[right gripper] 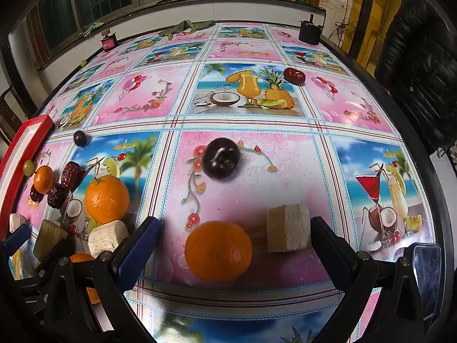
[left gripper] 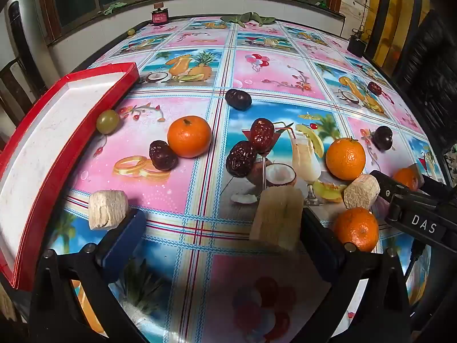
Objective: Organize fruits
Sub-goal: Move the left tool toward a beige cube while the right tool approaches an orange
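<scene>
My left gripper (left gripper: 194, 214) hangs open over the patterned tablecloth with nothing between its foam pads (left gripper: 108, 210). Ahead of it lie an orange (left gripper: 189, 136), wrinkled red dates (left gripper: 240, 158), a dark plum (left gripper: 238, 99) and a green grape (left gripper: 108, 121) beside the red tray (left gripper: 57, 120). My right gripper (right gripper: 197, 233) is open too. An orange (right gripper: 218, 250) sits on the cloth between its fingers, and neither pad (right gripper: 288, 228) touches it. A dark plum (right gripper: 221, 157) lies beyond it, another orange (right gripper: 107, 197) to the left, and a red date (right gripper: 294, 75) far back.
The tray is white inside and runs along the table's left edge. A small red device (left gripper: 160, 17), green leaves (left gripper: 248, 18) and a black box (right gripper: 310, 33) stand at the far edge. A phone (right gripper: 425, 274) lies at the near right. A dark chair (right gripper: 420, 65) stands to the right.
</scene>
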Demonstrator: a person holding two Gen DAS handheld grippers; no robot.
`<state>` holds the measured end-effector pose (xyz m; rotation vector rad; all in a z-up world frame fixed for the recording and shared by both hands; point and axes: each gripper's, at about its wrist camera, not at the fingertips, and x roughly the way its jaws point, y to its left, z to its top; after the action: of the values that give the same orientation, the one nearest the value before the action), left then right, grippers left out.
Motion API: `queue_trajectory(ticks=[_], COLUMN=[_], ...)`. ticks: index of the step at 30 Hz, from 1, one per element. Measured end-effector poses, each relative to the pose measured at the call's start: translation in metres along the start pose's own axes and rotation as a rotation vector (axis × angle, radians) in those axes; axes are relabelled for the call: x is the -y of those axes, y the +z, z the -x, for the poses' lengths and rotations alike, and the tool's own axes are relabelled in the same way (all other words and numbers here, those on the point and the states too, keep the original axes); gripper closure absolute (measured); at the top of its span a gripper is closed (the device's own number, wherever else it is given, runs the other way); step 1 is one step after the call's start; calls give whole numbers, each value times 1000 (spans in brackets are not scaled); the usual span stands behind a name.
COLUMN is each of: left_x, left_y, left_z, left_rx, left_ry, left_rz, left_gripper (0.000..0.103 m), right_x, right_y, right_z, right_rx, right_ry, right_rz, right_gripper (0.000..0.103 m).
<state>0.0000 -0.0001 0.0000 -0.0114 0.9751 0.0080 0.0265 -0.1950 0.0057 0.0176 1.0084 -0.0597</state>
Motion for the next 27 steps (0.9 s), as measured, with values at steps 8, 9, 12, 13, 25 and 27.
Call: queue_trajectory(ticks=[8,9,12,13,25,27], left_x=[0,0,0,1,-20,-34], left_y=[0,0,0,1,-7,-12], left_z=[0,0,0,0,21,35], left_rx=[0,0,0,-1,-188,-179], left_ry=[-2,-1,-1,2,-250,-240], left_rz=[1,1,1,1,-94,-84], left_gripper=[0,0,0,0,0,0], right_x=[0,0,0,0,-2,-2], right_y=[0,0,0,0,-1,-4], right_z=[0,0,0,0,-4,0], right_rx=[4,4,4,4,-6,-31], right_ry=[-2,-2,-2,-2,15,33], right_rz=[1,1,1,1,25,47], right_gripper=[0,0,0,0,0,3])
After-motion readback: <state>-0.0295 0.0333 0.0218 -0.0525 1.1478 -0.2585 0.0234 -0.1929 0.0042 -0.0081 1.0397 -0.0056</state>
